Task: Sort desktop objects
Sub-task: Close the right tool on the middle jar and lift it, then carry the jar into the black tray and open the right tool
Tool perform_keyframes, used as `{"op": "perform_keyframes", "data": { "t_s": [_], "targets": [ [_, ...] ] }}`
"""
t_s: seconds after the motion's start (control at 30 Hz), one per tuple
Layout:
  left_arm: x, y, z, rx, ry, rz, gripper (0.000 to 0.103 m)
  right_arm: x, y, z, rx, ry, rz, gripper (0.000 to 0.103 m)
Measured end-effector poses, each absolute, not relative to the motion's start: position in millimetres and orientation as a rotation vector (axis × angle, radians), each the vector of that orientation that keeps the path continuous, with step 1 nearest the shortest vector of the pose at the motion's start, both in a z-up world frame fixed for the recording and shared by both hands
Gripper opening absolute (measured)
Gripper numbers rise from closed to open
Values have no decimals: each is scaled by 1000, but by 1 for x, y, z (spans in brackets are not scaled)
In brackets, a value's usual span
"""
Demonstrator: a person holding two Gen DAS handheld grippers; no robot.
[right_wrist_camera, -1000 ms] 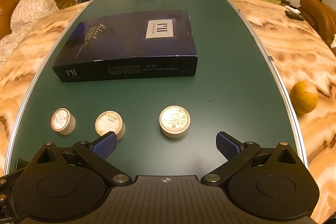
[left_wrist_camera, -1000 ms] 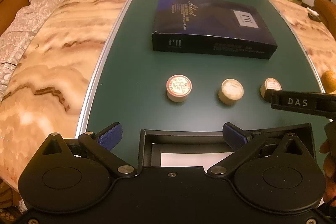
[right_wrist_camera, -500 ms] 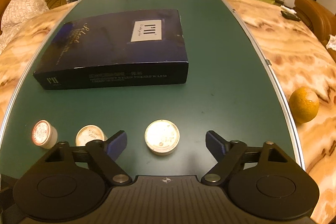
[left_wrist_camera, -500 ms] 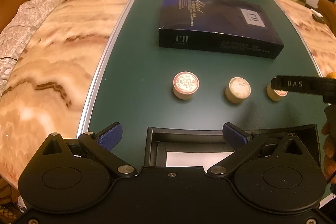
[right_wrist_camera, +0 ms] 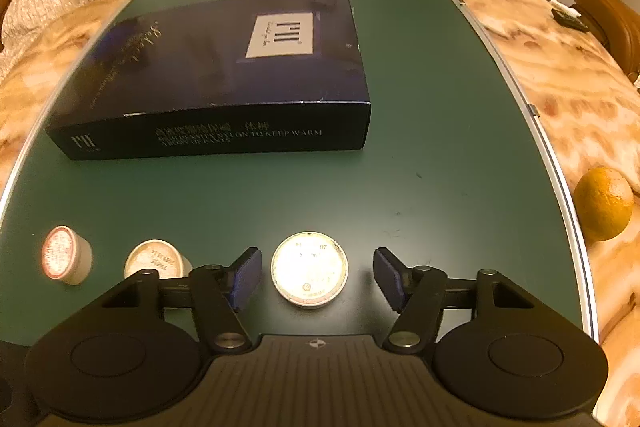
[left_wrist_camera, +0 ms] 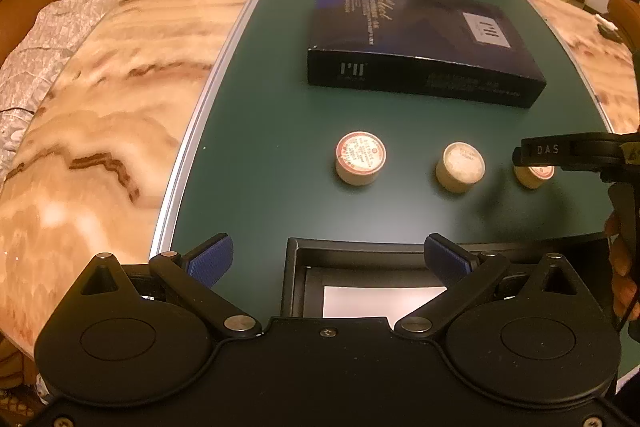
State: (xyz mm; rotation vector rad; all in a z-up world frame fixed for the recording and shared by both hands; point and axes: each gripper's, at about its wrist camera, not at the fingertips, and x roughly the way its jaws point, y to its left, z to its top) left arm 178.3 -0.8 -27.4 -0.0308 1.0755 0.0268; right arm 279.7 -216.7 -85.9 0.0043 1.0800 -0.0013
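Right wrist, round tin [right_wrist_camera: 309, 269] between spread right claw [right_wrist_camera: 316, 277] fingers

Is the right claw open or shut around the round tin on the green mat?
Open. The right claw straddles the round tin, with green mat visible between the tin and each blue pad, so neither pad touches it.

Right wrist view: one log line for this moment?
right gripper: open, straddling round cream tin | left gripper: open, above black tray
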Motion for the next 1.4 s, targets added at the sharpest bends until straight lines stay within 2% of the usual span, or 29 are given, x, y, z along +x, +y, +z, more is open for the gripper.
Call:
{"op": "perform_keyframes", "data": {
  "t_s": [0.23, 0.5, 0.9, 1.4],
  "targets": [
    [178, 3, -28, -34, 1079, 34, 103, 282, -218, -91, 11, 1100, 2, 45],
    [176, 4, -27, -32, 1078, 36, 103, 274, -218, -81, 28, 1089, 22, 45],
    [153, 15, -11, -60, 1050, 33, 103, 181, -217, -6, -8, 1034, 99, 45],
    [133, 19, -6, -71, 1044, 21, 103, 133, -208, -65, -26, 1192, 92, 45]
  ]
}}
